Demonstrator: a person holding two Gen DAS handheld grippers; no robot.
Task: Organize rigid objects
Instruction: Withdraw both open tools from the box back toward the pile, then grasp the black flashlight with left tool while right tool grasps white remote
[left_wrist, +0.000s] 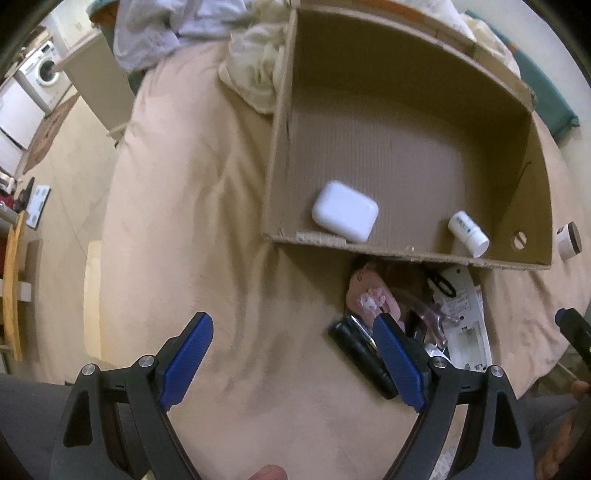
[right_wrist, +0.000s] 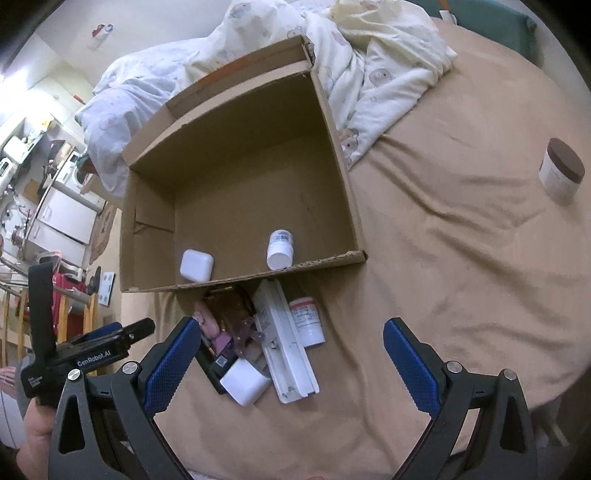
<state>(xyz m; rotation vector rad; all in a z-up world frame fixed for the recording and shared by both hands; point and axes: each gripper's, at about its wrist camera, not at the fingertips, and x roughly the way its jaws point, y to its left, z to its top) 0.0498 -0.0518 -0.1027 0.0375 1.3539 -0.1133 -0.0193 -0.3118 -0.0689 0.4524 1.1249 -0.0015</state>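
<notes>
An open cardboard box (left_wrist: 406, 147) (right_wrist: 236, 177) lies on a tan bed. Inside it are a white earbud case (left_wrist: 345, 211) (right_wrist: 196, 266) and a small white bottle (left_wrist: 468, 233) (right_wrist: 280, 249). In front of the box is a pile: a pink item (left_wrist: 373, 299) (right_wrist: 212, 325), a black case (left_wrist: 364, 356), a long white box (right_wrist: 288, 343), a white charger (right_wrist: 245, 382) and a red-labelled white bottle (right_wrist: 307, 322). My left gripper (left_wrist: 293, 356) is open and empty above the sheet, left of the pile. My right gripper (right_wrist: 291, 363) is open and empty above the pile.
A brown-lidded white jar (right_wrist: 561, 171) (left_wrist: 569, 240) stands on the bed to the right of the box. Crumpled bedding (right_wrist: 369, 66) lies behind the box. The bed's left edge drops to a floor with furniture (left_wrist: 33, 92).
</notes>
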